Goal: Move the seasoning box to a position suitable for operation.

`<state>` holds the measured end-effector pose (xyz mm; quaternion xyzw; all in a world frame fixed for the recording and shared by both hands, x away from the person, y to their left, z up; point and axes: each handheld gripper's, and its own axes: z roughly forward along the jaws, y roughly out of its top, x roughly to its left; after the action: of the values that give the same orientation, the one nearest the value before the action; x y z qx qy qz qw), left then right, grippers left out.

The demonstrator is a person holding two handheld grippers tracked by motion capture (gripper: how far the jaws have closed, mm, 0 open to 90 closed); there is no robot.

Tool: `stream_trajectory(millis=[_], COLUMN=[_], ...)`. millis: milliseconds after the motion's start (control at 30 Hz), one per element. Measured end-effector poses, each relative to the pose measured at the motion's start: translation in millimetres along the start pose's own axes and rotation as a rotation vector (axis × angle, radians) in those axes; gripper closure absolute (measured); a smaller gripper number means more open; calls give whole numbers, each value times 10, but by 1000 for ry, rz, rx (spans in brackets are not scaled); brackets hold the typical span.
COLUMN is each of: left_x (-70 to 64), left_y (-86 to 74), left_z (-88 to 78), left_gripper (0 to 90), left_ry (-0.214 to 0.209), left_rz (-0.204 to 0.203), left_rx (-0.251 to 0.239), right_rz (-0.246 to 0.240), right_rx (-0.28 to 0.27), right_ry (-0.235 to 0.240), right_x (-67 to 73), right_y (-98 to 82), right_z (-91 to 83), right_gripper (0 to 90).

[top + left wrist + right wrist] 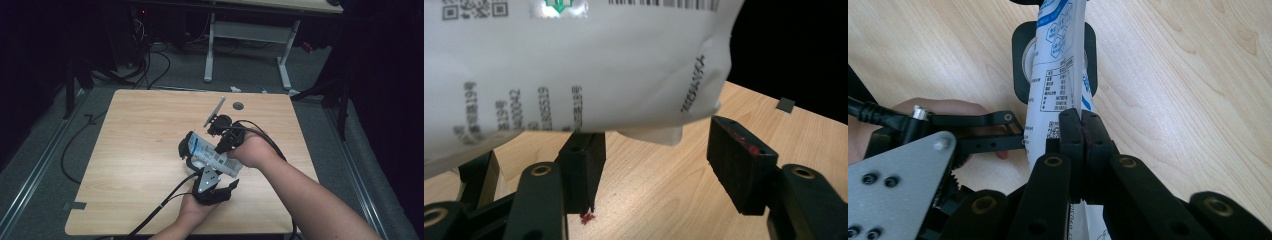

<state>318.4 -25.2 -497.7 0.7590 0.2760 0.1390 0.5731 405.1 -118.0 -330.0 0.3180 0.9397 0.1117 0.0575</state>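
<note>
A: Above a pale wood-grain table (140,150), the right gripper (1082,131) has its jaws clenched on one edge of a white printed pouch (214,159), which hangs just clear of the tabletop.

B: And the left gripper (659,165)?

A: Released — its jaws stand apart just under the pouch (574,65), pads not pressing.

B: How will it handle?

A: Light and limp, by the look of it — thin glossy film that creases and sags. Likely slippery; best pinched at a flat sealed edge, not the soft belly.
</note>
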Motion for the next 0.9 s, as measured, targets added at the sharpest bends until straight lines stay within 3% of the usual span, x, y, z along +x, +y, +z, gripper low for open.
stream_trajectory(millis=[167, 600, 900], left_x=[8, 22, 7], left_y=[14, -79, -97], left_z=[13, -5, -53], left_gripper=[417, 458, 436], left_ry=[12, 29, -1], left_rz=[-24, -14, 3], left_rx=[-6, 27, 28], right_rz=[0, 13, 40], right_rx=[-3, -15, -51], right_ry=[7, 12, 30], right_x=[9, 1, -5], right_y=[3, -89, -174], right_z=[12, 2, -17], right_gripper=[900, 900, 900])
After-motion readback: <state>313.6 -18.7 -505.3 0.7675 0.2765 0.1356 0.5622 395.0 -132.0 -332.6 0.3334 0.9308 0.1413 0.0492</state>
